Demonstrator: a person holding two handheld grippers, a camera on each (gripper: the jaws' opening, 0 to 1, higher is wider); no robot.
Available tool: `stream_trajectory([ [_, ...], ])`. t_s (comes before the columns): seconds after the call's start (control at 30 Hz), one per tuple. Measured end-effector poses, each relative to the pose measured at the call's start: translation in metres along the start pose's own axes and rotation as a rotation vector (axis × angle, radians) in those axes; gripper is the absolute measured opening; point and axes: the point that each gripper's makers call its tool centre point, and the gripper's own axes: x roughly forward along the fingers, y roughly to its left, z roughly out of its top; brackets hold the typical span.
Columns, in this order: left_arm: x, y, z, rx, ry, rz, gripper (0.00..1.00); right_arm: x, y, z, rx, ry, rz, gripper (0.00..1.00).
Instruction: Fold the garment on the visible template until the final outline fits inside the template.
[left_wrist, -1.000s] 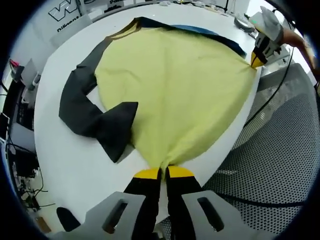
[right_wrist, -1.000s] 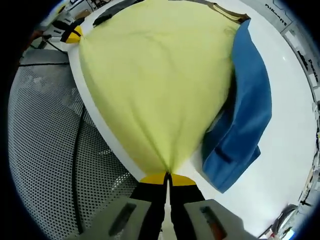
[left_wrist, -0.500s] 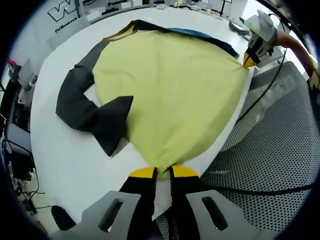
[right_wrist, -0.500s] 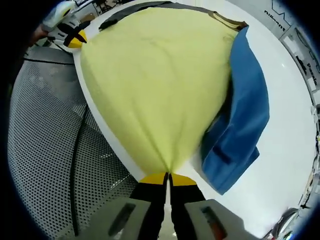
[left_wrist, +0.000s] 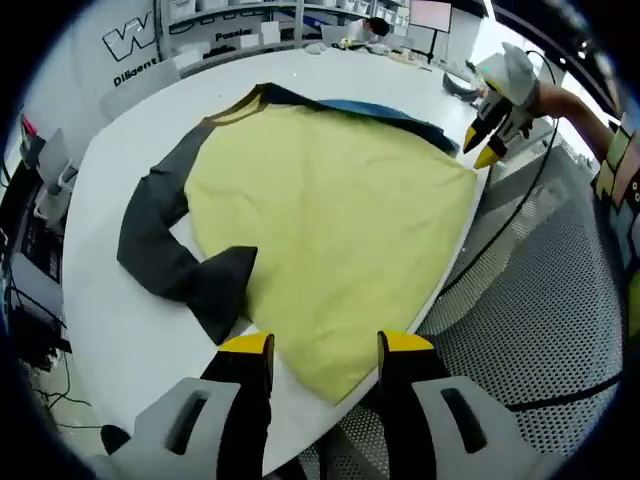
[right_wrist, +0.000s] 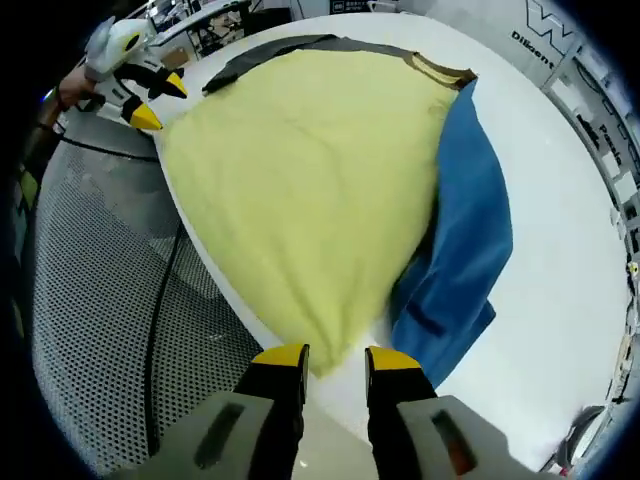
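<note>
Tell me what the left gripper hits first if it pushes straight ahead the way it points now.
Most likely the yellow shirt body. The left gripper is open, and the shirt's near corner lies just ahead between its jaws on the white table. Depth is unclear, so it might skim over the cloth.

Bright even overhead light, soft shadows, sharp focus, fisheye-bent edges.

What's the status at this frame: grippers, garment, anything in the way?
Left gripper open, right gripper open, both off the cloth. Garment flat on the white table, yellow body up, hem at table edge, not folded yet. Nothing blocking.
</note>
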Motion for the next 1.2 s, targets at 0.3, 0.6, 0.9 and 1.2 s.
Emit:
stream_trajectory([
  [0.3, -0.006, 0.005, -0.01, -0.004, 0.046, 0.023, 0.39, -0.007, -0.002, -0.026, 0.011, 0.094, 0.023, 0.2],
  [0.6, -0.014, 0.013, -0.024, -0.021, 0.11, 0.074, 0.37, -0.016, 0.004, -0.056, 0.028, 0.204, 0.054, 0.17],
  [0.9, -0.022, 0.006, -0.035, -0.015, 0.124, -0.004, 0.36, -0.019, 0.001, -0.065, 0.025, 0.178, 0.038, 0.13],
  [1.2, -0.042, -0.007, 0.01, 0.015, -0.124, -0.027, 0.35, -0.058, -0.034, -0.032, 0.122, -0.061, -0.109, 0.0],
])
